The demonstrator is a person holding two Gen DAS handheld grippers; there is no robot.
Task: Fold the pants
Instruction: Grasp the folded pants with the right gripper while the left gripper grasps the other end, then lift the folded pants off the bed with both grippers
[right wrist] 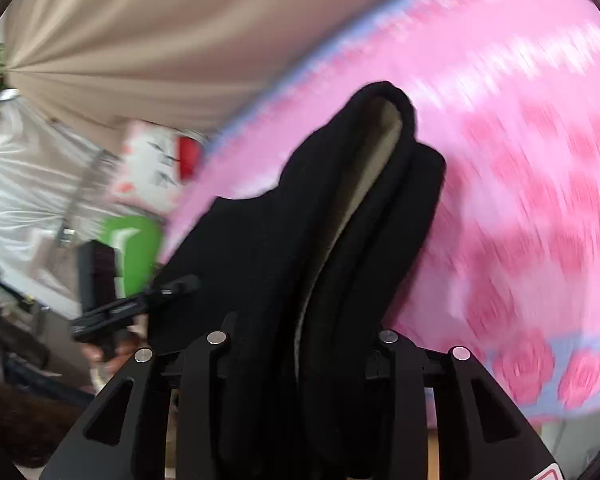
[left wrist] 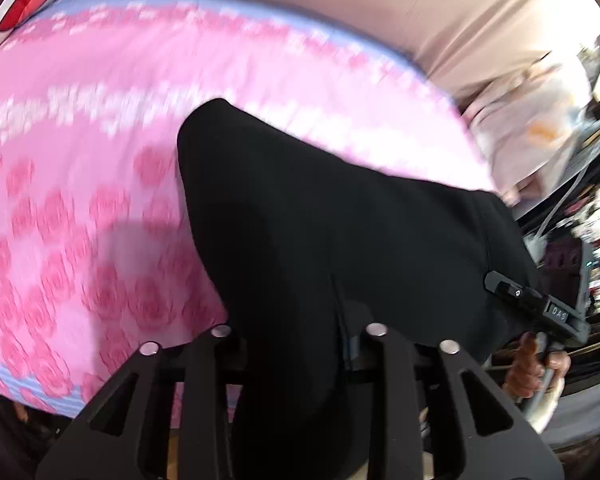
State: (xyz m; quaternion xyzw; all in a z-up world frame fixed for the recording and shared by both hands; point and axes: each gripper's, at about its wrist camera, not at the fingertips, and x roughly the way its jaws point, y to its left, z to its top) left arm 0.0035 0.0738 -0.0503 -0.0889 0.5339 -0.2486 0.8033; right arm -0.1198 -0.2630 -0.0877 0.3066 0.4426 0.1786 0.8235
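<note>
- Black cloth, the pants (left wrist: 340, 240), hangs between both grippers and drapes forward and down onto the pink rose-print bedcover (left wrist: 80, 200); the far end of the fabric lies on the cover, the near end is lifted.
- Left gripper (left wrist: 300, 344): cloth runs straight into the gap between its fingers. Fingers look pressed in on a thick bunch of fabric, pinching it; fingertips are buried in the cloth, so the exact gap cannot be read.
- Right gripper (right wrist: 304, 344): same picture. Fabric is gathered in several layers between the fingers, with a pale inner lining (right wrist: 364, 184) showing in the fold. Fingers pinch the bundle.
- In the left view, the right gripper (left wrist: 540, 304) shows at the pants' right edge, level with the left one and near it. The held edge therefore runs side to side between the two tools.
- Long axis of the garment runs away from the fingers, toward the far side of the bed and the beige curtain (left wrist: 300, 12).
- Both views are motion-blurred; the cover's pattern smears.
- Judgement: a fold is in hand, with the held edge to be carried forward over the resting part. Neither hand is clearly nearer the far end; both need to travel together or the fold will skew.
- Risk: the thick bunch may slip unevenly on release.
</note>
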